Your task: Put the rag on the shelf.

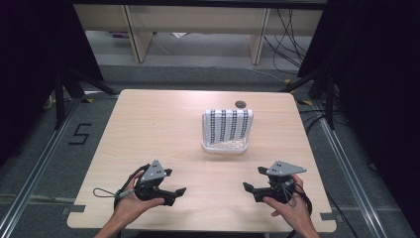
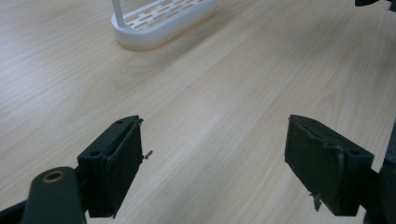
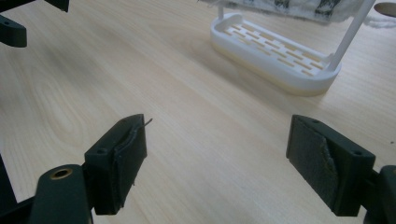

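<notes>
While both hands rest near the front edge of the wooden surface (image 1: 158,124), the left gripper (image 1: 176,182) and right gripper (image 1: 251,179) sit well apart, fingers released and empty. Farther back stands a white rack (image 1: 226,145) draped with a black-and-white patterned cloth (image 1: 228,125). Left gripper view: spread fingers (image 2: 112,170), rack base (image 2: 163,21) ahead. Right gripper view: spread fingers (image 3: 116,161), rack base (image 3: 275,56) ahead-right.

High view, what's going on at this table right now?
A person holds the left gripper and the right gripper low over the near part of the wooden table, both with fingers spread open and gripping nothing. Farther back stands a white rack with a black-and-white patterned cloth draped over it, untouched. Neither gripper has reached it yet.
</notes>
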